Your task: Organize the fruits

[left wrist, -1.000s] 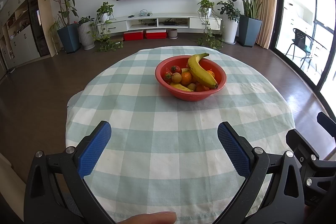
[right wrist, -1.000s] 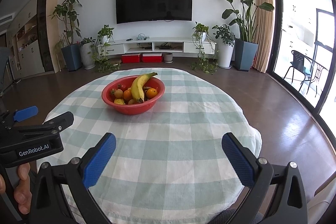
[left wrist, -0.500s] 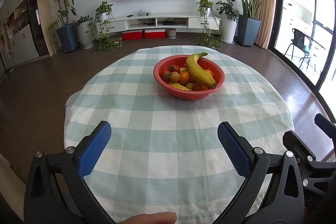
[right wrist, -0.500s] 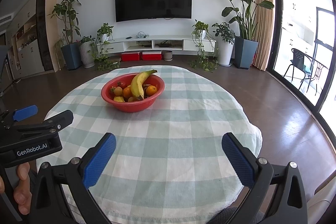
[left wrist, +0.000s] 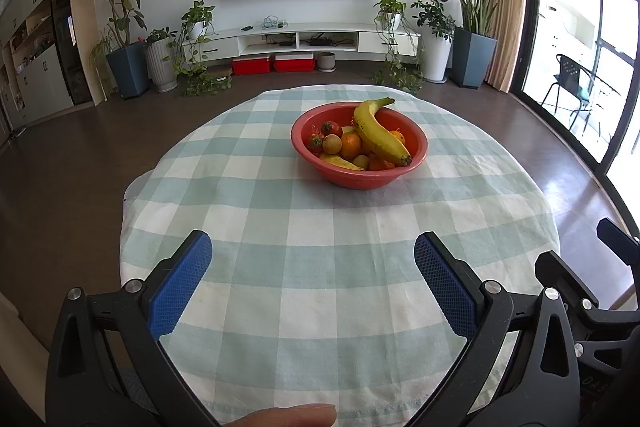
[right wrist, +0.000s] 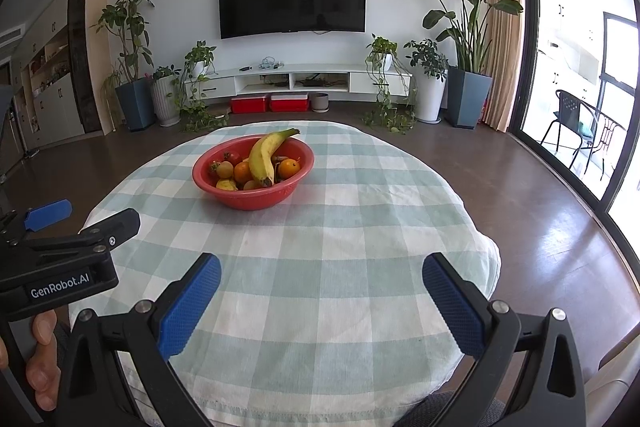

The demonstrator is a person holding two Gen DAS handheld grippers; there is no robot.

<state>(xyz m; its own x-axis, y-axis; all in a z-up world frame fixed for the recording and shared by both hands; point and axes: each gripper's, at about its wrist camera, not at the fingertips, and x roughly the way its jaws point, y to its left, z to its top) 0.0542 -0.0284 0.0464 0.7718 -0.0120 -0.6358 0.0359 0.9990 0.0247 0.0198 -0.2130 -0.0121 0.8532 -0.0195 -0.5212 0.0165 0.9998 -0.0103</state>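
Fruits [left wrist: 362, 143] fill the red bowl [left wrist: 312, 155] on my checked bench [left wrist: 312, 267].
My left gripper [left wrist: 312, 275] and right gripper [right wrist: 322, 291] hover near, both fingers wide and holding nothing.

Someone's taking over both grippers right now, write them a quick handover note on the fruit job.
Left gripper: open, empty, held over the near edge of the table.
Right gripper: open, empty, also over the near edge.
Red bowl sits toward the far side of the checked cloth, out beyond both grippers. A banana lies on top of oranges, tomatoes and other small fruit in it.
Done: nothing visible; all the fruit is in the bowl.
Left: reach to the bowl; the banana on top looks the easiest first pick.
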